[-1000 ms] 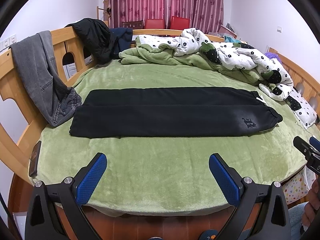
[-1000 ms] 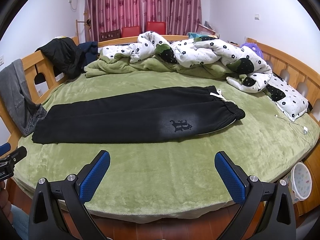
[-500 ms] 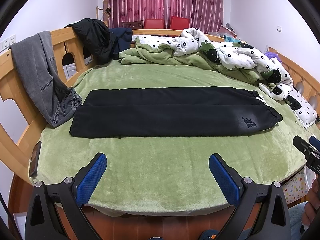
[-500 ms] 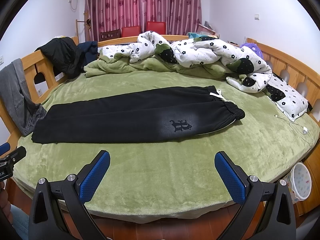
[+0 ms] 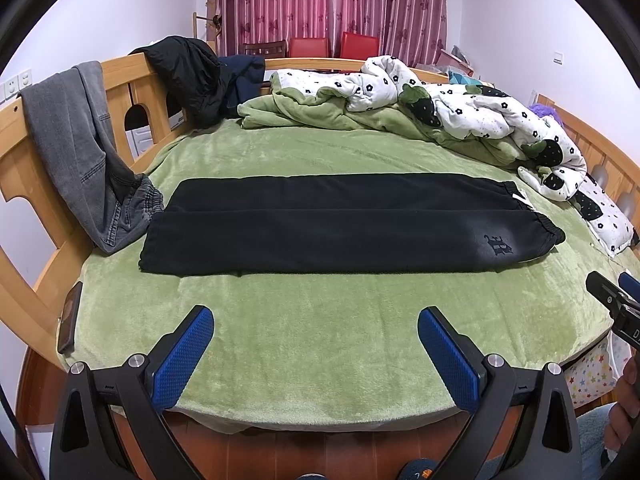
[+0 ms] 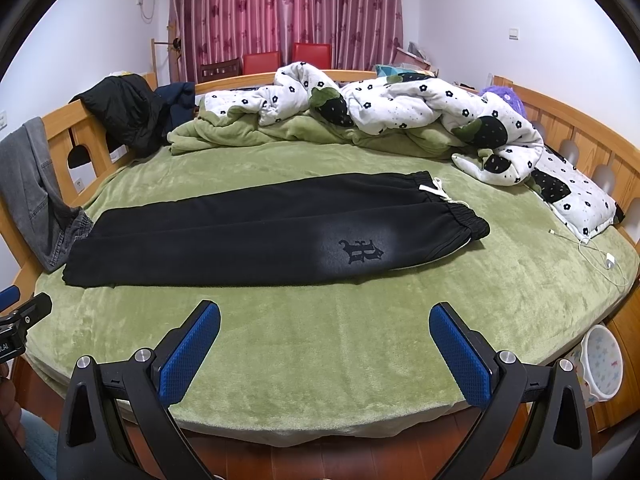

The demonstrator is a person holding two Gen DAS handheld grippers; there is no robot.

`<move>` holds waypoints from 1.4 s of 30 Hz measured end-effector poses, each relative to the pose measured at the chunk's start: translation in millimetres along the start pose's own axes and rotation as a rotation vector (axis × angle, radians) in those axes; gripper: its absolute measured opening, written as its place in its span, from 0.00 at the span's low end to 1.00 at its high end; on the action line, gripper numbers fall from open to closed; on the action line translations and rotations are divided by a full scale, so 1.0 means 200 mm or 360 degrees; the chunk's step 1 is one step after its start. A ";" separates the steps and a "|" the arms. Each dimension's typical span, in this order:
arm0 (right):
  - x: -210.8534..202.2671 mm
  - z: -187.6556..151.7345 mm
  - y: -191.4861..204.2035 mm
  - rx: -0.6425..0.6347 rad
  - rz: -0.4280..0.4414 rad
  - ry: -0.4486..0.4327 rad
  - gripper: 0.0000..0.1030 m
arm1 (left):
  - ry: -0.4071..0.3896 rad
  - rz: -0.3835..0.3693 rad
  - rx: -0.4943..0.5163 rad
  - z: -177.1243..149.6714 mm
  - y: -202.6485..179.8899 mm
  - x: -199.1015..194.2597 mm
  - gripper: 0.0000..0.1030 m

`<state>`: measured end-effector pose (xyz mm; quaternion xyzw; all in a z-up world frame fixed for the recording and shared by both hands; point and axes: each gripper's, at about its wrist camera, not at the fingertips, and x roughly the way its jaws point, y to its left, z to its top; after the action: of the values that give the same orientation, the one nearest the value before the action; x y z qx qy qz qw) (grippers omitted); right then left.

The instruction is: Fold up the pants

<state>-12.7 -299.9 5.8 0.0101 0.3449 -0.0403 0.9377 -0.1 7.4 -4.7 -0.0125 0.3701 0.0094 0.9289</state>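
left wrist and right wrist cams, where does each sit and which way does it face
Left wrist: on the left gripper at the near bed edge, facing across the green blanket at the black pants, cuff end nearer; its open blue fingers show, the right gripper at right.
Right wrist: on the right gripper, further toward the waistband; open fingers show, the left gripper at left.
Shared: pants, quilt, curtains.
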 end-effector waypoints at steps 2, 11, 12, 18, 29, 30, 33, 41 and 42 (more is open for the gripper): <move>0.00 0.00 0.00 0.0000 -0.0004 0.0002 1.00 | -0.0002 -0.0004 0.0001 0.00 -0.01 0.00 1.00; 0.00 0.00 -0.01 0.0002 -0.0004 0.0004 1.00 | 0.0001 -0.0004 0.0005 0.00 -0.02 0.00 1.00; 0.00 0.00 -0.02 0.0007 -0.0002 0.0001 1.00 | 0.0003 -0.0008 0.0004 -0.01 -0.02 -0.01 1.00; 0.02 -0.01 -0.02 0.0025 0.0033 -0.0031 1.00 | -0.0015 -0.0075 -0.0008 0.00 -0.02 0.02 1.00; 0.36 0.00 -0.11 0.0215 0.0248 0.0163 0.99 | 0.0049 -0.0091 -0.0180 0.08 0.19 0.20 0.99; 0.43 0.00 -0.14 0.0253 0.0301 0.0233 0.97 | 0.0063 -0.0098 -0.0209 0.08 0.21 0.26 0.99; 0.63 -0.02 -0.19 0.0304 0.0306 0.0388 0.92 | 0.0153 -0.0105 -0.0293 0.09 0.27 0.48 0.99; 1.04 -0.07 -0.20 0.0267 0.0199 0.0609 0.91 | 0.0385 -0.0136 -0.0341 0.07 0.30 1.03 0.99; 1.06 -0.06 -0.20 0.0274 0.0200 0.0626 0.91 | 0.0404 -0.0147 -0.0350 0.05 0.29 1.08 0.99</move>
<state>137.2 -354.6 -141.5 0.1192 0.5151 -0.0084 0.8487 163.0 67.9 -146.6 -0.1320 0.4802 0.0054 0.8672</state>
